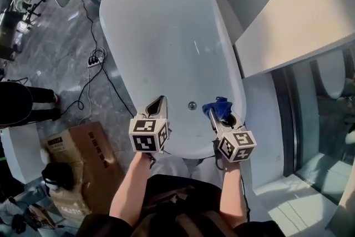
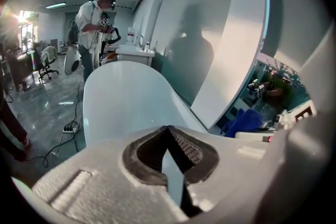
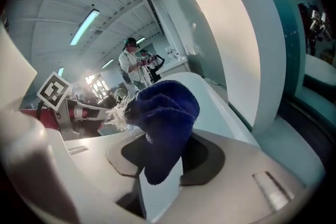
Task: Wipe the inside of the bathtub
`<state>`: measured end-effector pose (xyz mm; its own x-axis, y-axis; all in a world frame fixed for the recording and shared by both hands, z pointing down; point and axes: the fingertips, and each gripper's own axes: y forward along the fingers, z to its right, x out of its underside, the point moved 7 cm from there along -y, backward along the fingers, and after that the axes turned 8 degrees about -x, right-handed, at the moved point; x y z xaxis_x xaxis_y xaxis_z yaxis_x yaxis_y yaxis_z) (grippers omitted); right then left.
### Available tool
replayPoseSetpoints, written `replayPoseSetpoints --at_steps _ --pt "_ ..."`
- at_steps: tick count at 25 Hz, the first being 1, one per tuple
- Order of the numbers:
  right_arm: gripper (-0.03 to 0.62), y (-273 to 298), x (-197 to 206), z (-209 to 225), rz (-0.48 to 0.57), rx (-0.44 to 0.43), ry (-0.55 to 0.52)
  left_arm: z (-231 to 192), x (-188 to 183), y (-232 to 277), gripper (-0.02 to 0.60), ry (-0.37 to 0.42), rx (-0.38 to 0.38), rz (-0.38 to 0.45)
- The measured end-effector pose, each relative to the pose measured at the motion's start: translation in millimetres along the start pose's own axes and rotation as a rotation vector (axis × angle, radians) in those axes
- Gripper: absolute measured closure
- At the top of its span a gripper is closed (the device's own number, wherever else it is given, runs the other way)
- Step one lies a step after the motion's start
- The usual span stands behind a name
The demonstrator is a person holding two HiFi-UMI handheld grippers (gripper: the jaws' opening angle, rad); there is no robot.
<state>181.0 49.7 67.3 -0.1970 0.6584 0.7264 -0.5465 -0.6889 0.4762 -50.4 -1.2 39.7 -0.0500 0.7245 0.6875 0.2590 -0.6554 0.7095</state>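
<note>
A white oval bathtub (image 1: 166,25) fills the middle of the head view, its drain (image 1: 192,105) near the close end. My right gripper (image 1: 216,111) is shut on a dark blue cloth (image 1: 221,106) and hovers over the tub's near right rim. In the right gripper view the blue cloth (image 3: 163,118) bulges out from between the jaws. My left gripper (image 1: 161,99) is shut with nothing in it, held over the tub's near left side. In the left gripper view its tips (image 2: 169,128) meet in front of the tub (image 2: 126,102), and the blue cloth (image 2: 247,120) shows at the right.
A white slanted panel (image 1: 299,14) stands right of the tub. On the grey floor to the left lie a power strip with cables (image 1: 94,59) and a cardboard box (image 1: 77,158). A person (image 2: 97,21) stands beyond the tub's far end; another person's legs (image 1: 22,102) are at left.
</note>
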Motion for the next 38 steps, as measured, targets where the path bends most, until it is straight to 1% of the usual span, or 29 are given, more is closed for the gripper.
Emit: replayPoseSetpoints --at_steps 2,6,8,11,15,19,22,24,25,29,33,38 --pt "0.45 21 19 4 -0.008 0.032 0.036 -14 9 24 0.58 0.036 0.034 -0.036" --pt "0.45 52 50 12 -0.038 0.06 0.073 -33 30 63 0.581 0.107 0.091 -0.097" --pt "0.45 66 61 25 -0.052 0.068 0.081 -37 40 85 0.581 0.14 0.11 -0.123" --pt "0.45 92 80 44 -0.077 0.07 0.093 -43 61 118 0.58 0.171 0.123 -0.166" --pt "0.45 123 112 63 -0.121 0.071 0.131 -56 92 160 0.58 0.192 0.126 -0.24" --pt "0.45 162 140 91 -0.161 0.047 0.147 -67 112 213 0.58 0.227 0.133 -0.289" --pt "0.45 195 165 114 -0.194 0.034 0.143 -78 131 258 0.58 0.209 0.125 -0.335" --pt "0.45 218 187 120 -0.219 0.029 0.159 -89 146 279 0.58 0.21 0.125 -0.366" --pt "0.45 230 199 121 -0.23 0.027 0.17 -95 154 289 0.58 0.228 0.133 -0.38" --pt "0.45 267 236 132 -0.256 0.009 0.187 -111 184 325 0.58 0.344 0.162 -0.426" --pt "0.45 290 268 147 -0.281 -0.005 0.212 -114 201 354 0.581 0.4 0.185 -0.448" --pt "0.45 338 307 150 -0.305 -0.032 0.254 -135 220 397 0.58 0.483 0.211 -0.501"
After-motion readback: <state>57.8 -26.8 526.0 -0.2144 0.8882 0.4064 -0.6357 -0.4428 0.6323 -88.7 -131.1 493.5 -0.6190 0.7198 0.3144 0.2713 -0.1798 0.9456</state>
